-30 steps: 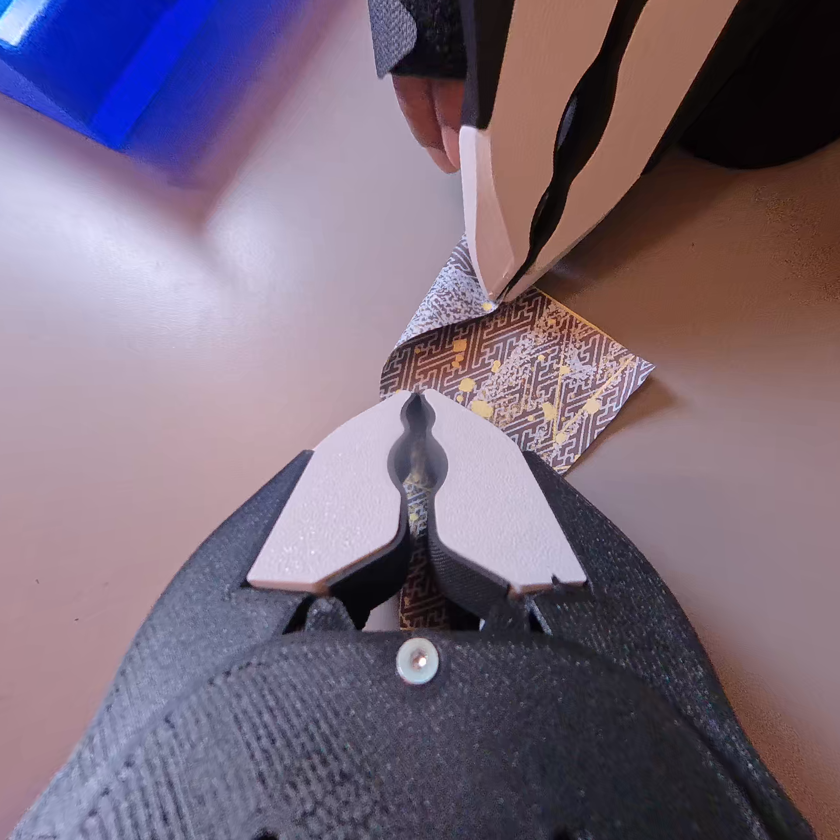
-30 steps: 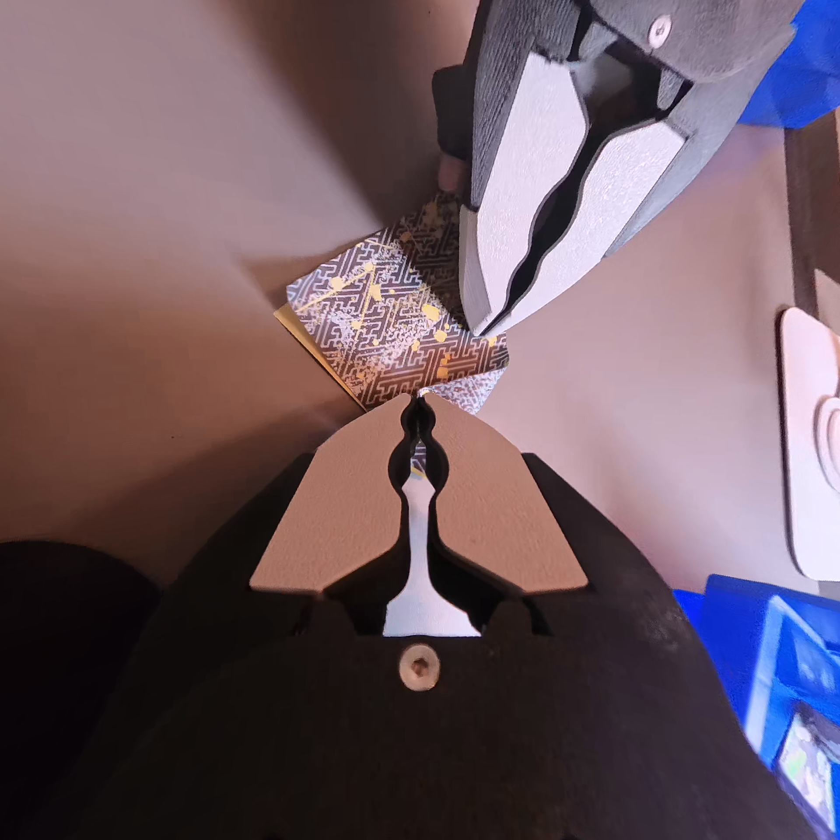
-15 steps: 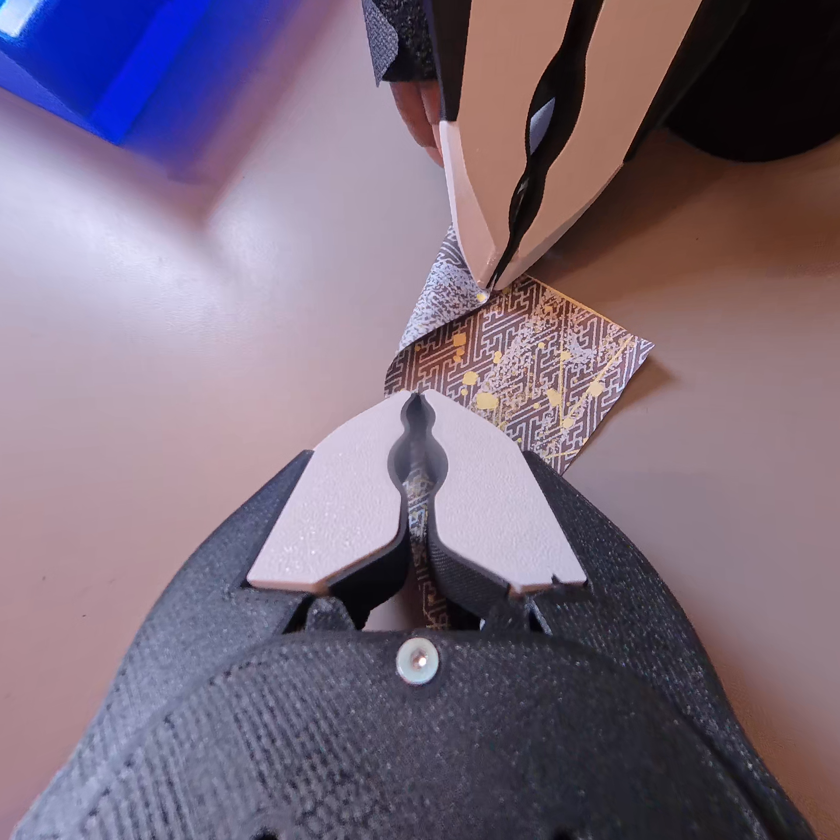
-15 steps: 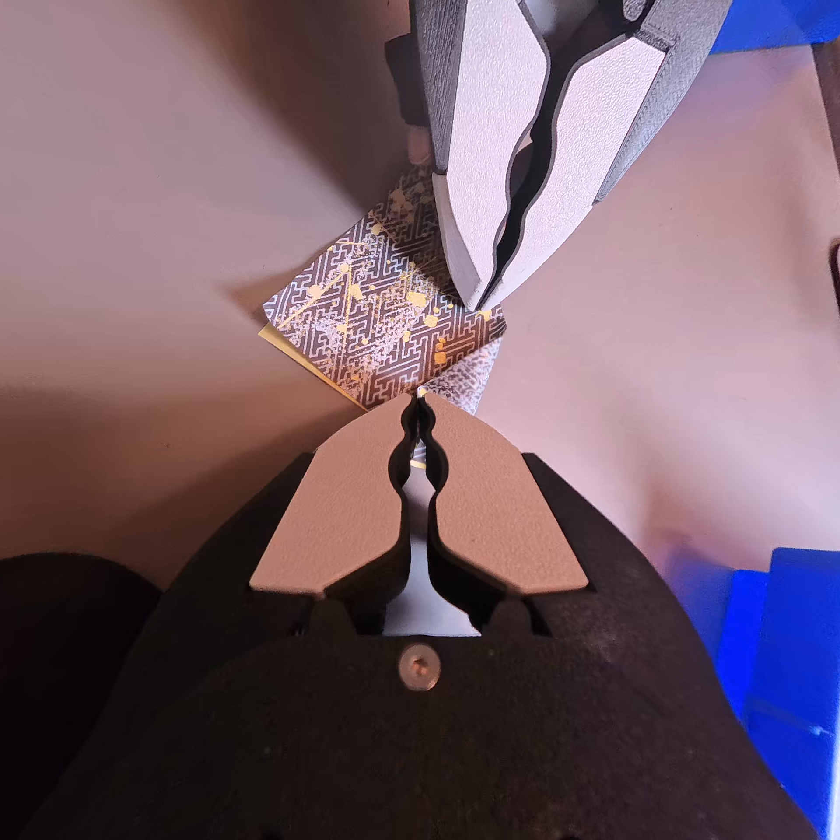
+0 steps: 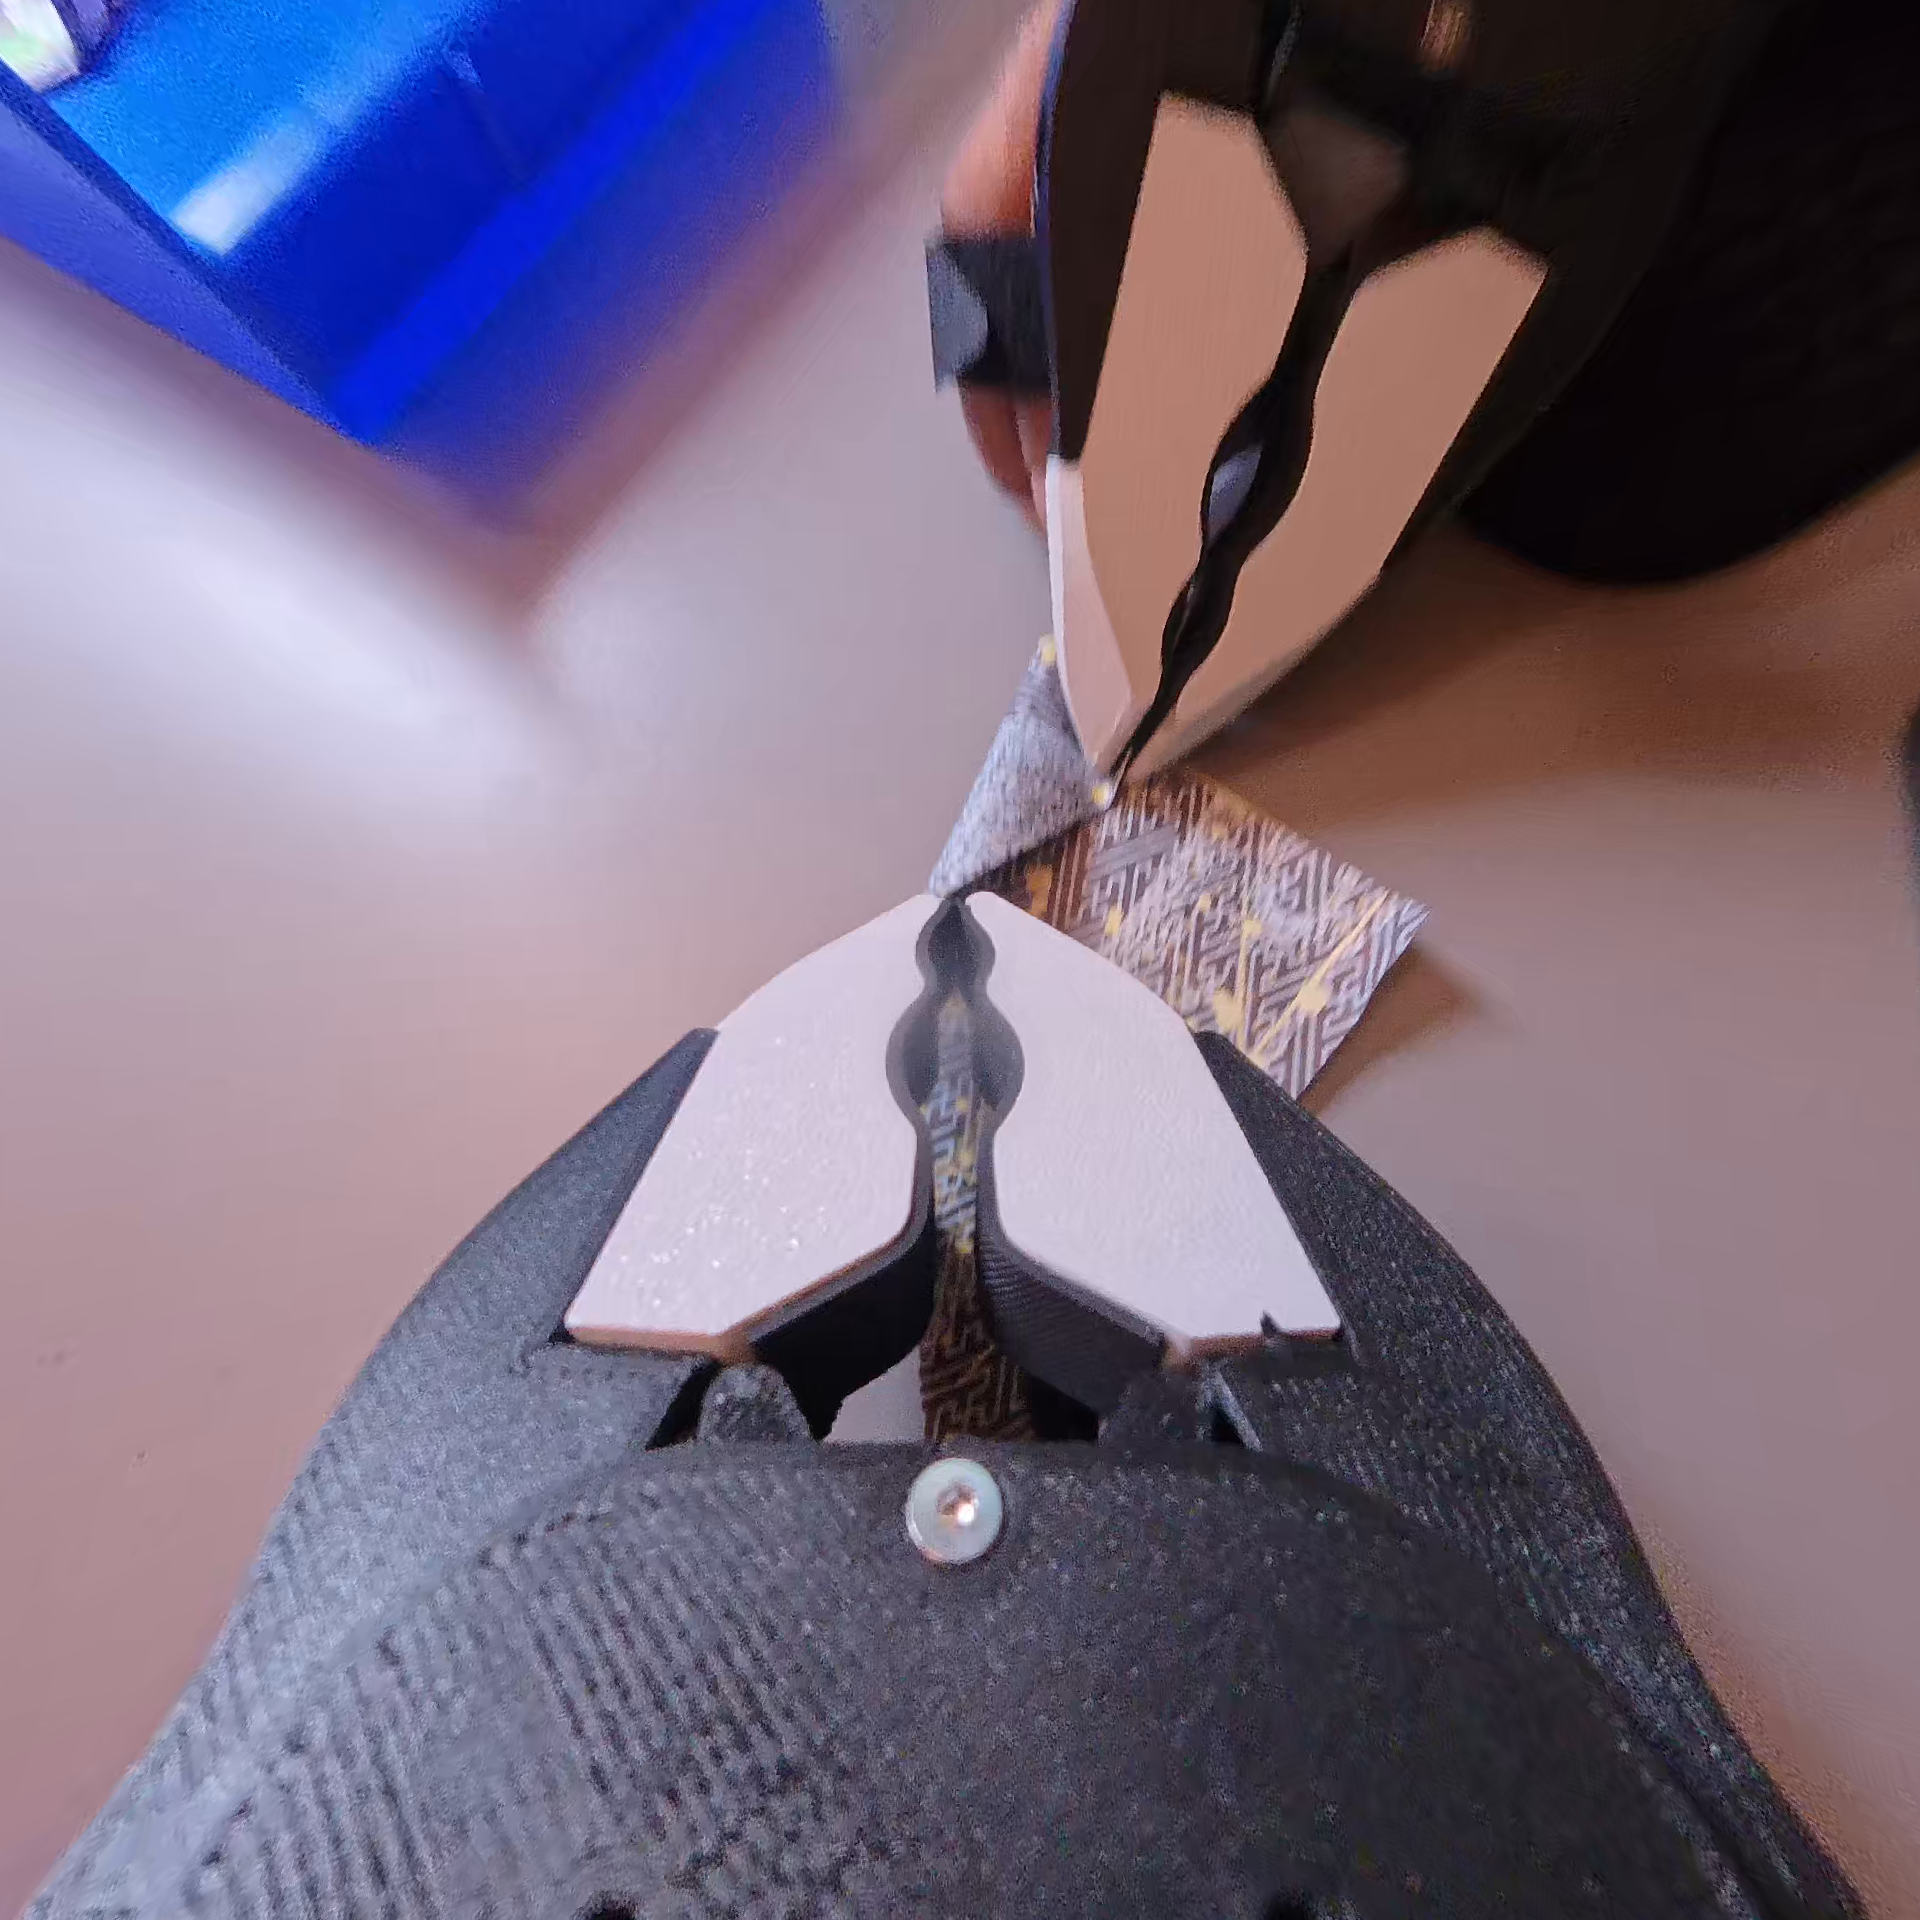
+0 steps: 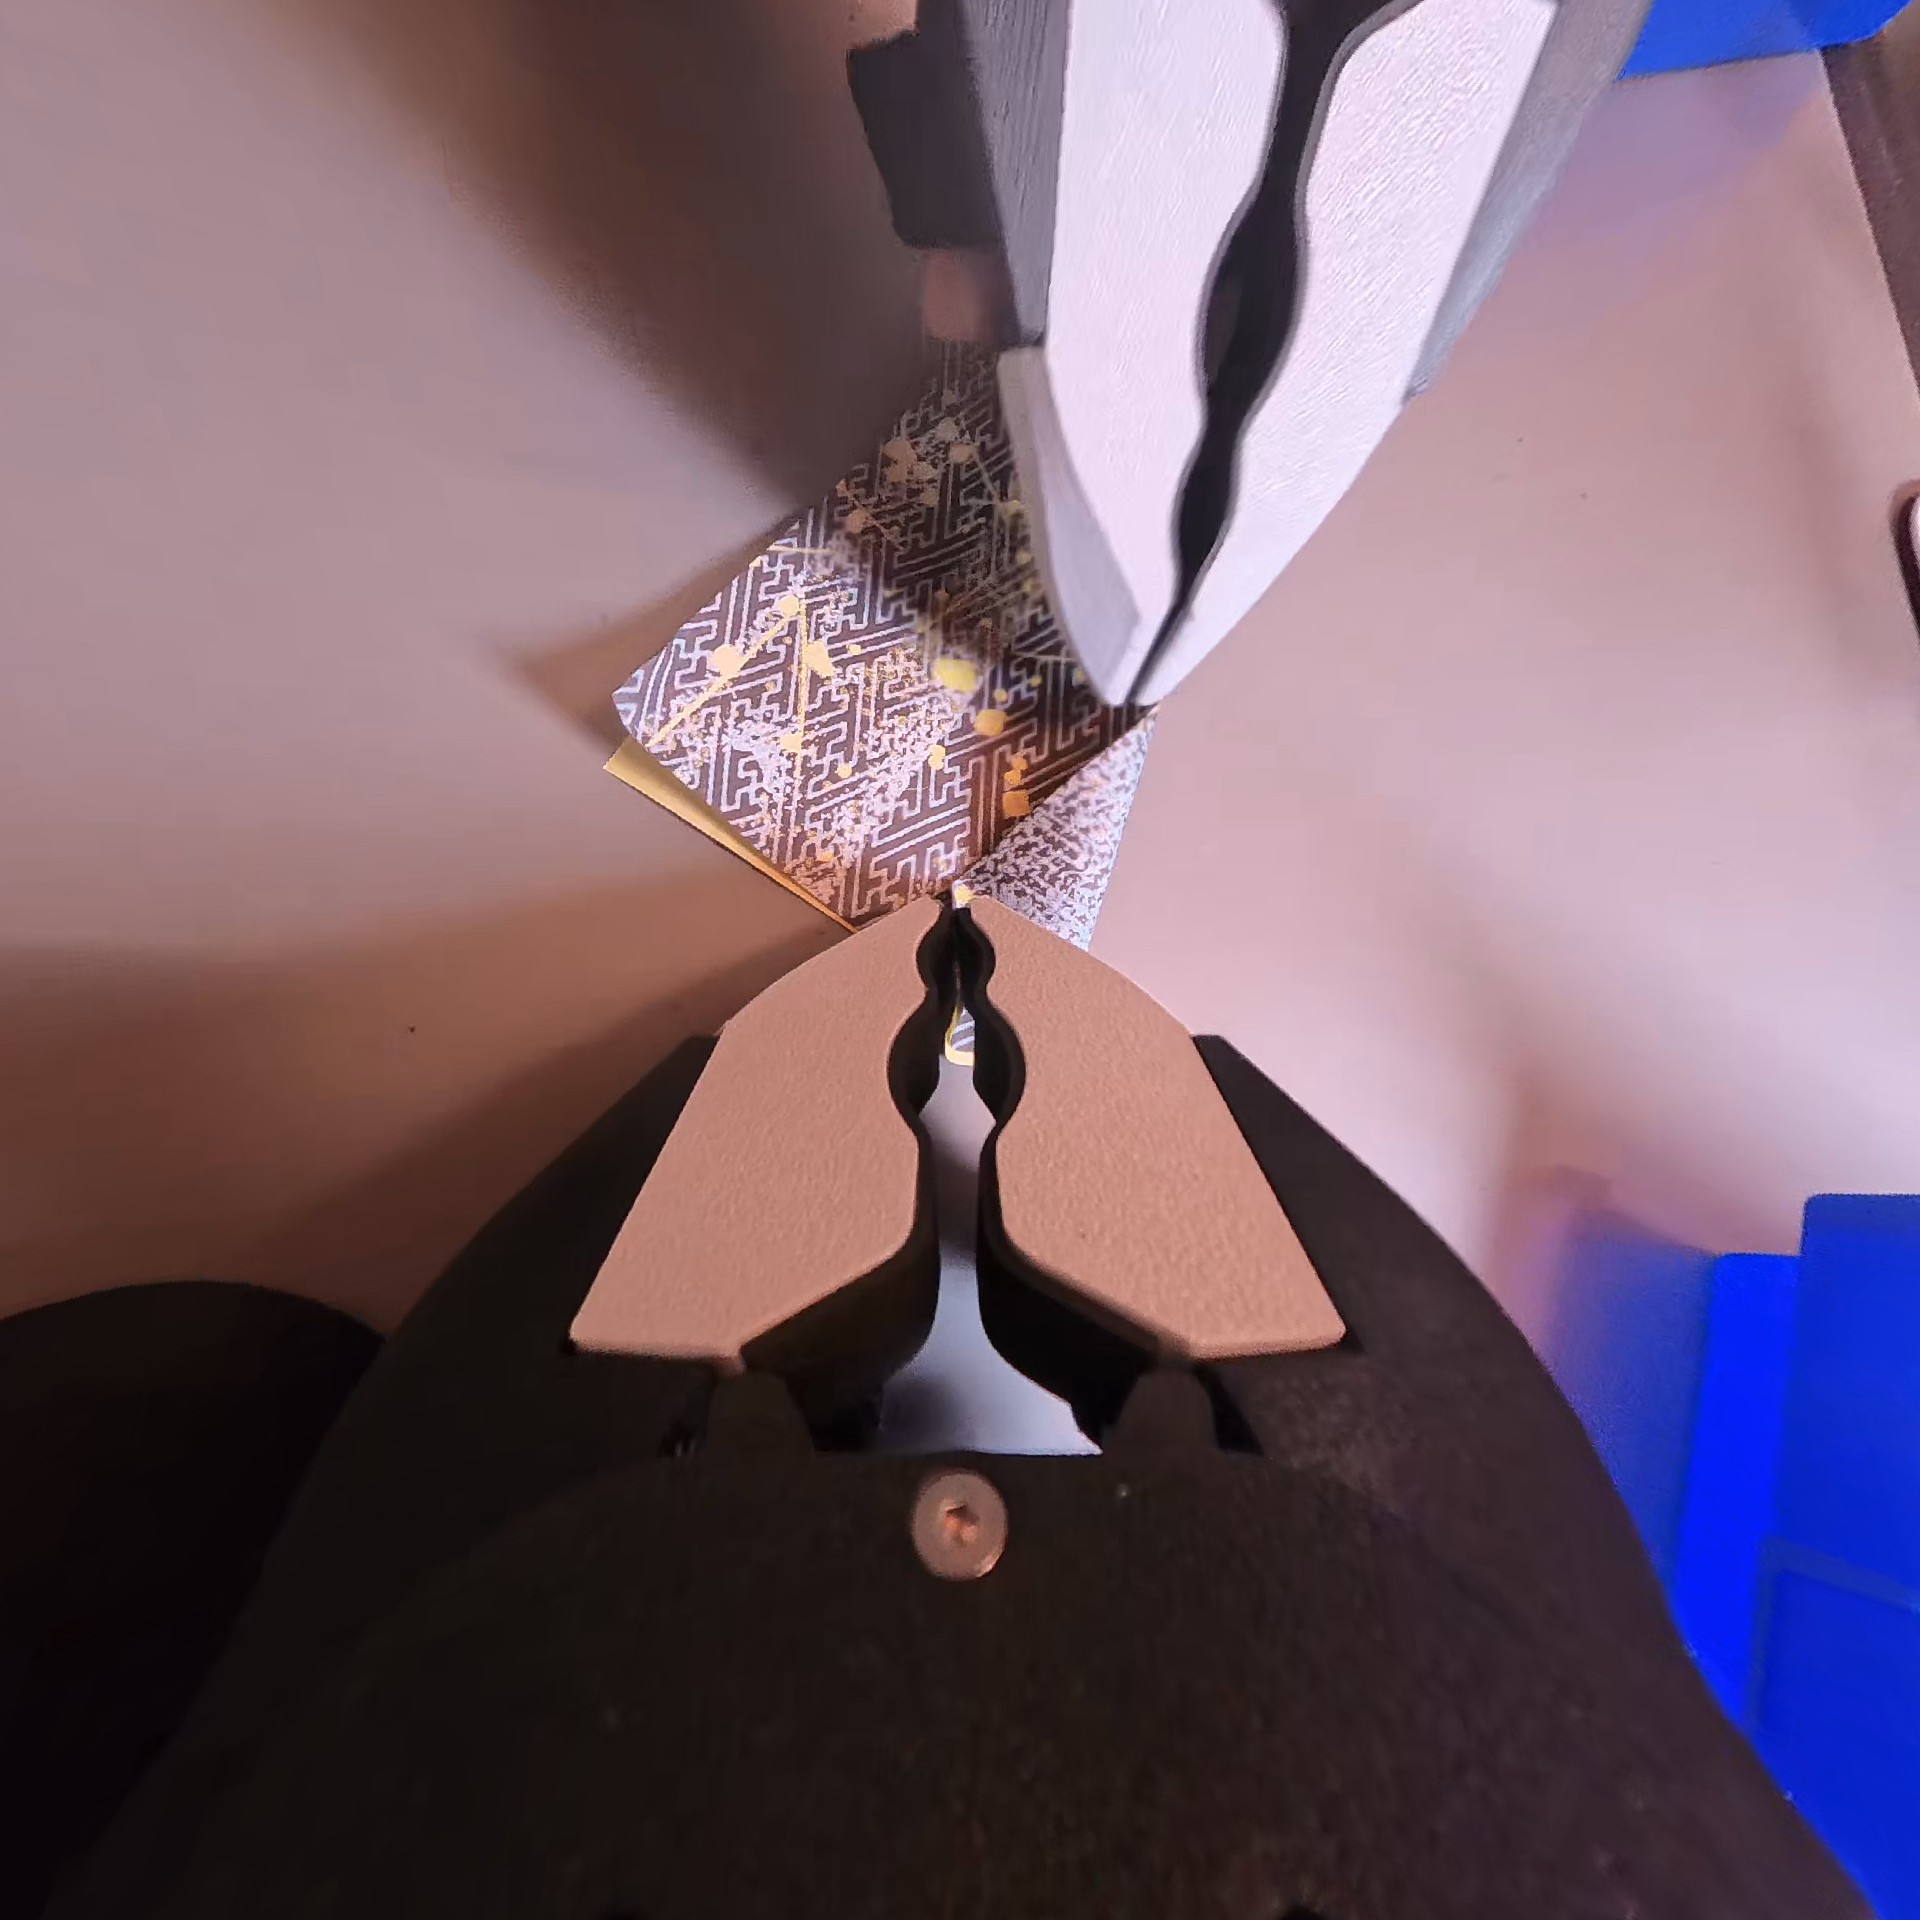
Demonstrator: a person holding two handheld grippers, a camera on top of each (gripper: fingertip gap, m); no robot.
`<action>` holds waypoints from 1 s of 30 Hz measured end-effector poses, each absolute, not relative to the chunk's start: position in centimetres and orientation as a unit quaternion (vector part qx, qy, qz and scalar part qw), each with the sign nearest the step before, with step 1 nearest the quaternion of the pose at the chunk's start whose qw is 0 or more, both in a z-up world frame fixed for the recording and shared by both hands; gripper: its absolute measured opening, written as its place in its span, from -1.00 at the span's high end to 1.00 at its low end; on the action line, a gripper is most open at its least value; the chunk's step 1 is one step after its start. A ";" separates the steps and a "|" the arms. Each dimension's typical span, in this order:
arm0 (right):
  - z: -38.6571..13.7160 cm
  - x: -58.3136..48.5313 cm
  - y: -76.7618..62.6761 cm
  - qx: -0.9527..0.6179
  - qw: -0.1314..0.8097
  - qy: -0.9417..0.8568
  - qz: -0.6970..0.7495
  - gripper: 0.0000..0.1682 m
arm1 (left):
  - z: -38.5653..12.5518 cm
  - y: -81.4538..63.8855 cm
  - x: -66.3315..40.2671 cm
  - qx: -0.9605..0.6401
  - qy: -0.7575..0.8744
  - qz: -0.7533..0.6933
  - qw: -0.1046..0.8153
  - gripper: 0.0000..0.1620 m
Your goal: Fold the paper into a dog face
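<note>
1. Paper lies on the desk, already folded, one flap bent over.
2. Left tool presses closed on its near corner.
3. Right tool pinches the flap.
4. Creasing and remaining dog-face folds seem left.

Blurred blue bin, edge-cropped

The folded square of dark paper carries a white maze pattern, gold splashes and a yellow underside, on a pinkish-beige bench beside a blue plastic bin.
</note>
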State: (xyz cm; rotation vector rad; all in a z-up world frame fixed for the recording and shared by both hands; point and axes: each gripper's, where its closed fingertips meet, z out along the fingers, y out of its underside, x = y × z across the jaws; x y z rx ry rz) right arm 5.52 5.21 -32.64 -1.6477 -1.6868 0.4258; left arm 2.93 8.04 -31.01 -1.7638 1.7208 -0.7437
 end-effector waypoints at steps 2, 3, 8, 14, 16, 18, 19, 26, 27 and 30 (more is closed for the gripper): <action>-32.6 5.5 5.2 -0.642 0.364 -0.655 0.164 1.00 | -29.9 8.3 3.7 -0.659 0.626 -0.296 0.292 1.00; -32.6 5.5 5.2 -0.642 0.363 -0.655 0.163 1.00 | -30.1 8.8 3.9 -0.660 0.630 -0.278 0.299 1.00; -32.7 5.5 5.3 -0.643 0.363 -0.656 0.158 1.00 | -32.5 9.1 4.1 -0.650 0.675 -0.212 0.279 1.00; -32.6 5.5 5.3 -0.643 0.368 -0.653 0.155 1.00 | -32.8 9.1 4.0 -0.630 0.697 -0.170 0.297 1.00; -32.6 5.5 5.3 -0.640 0.374 -0.654 0.147 1.00 | -32.8 9.1 3.9 -0.623 0.702 -0.159 0.307 1.00; -32.6 5.5 5.0 -0.641 0.371 -0.655 0.150 0.99 | -32.9 9.1 3.9 -0.618 0.705 -0.154 0.313 1.00; -32.4 5.6 4.6 -0.642 0.359 -0.656 0.167 0.93 | -32.9 9.1 3.9 -0.618 0.704 -0.155 0.313 1.00; -27.8 5.4 7.7 -0.688 0.342 -0.570 0.291 0.99 | -32.8 9.1 3.9 -0.614 0.704 -0.165 0.316 1.00; -28.6 5.2 8.2 -0.695 0.322 -0.575 0.288 0.99 | -32.8 9.1 3.9 -0.613 0.705 -0.165 0.317 1.00; -30.5 4.0 7.7 -0.701 0.249 -0.583 0.326 1.00 | -32.8 9.1 3.9 -0.613 0.703 -0.168 0.320 1.00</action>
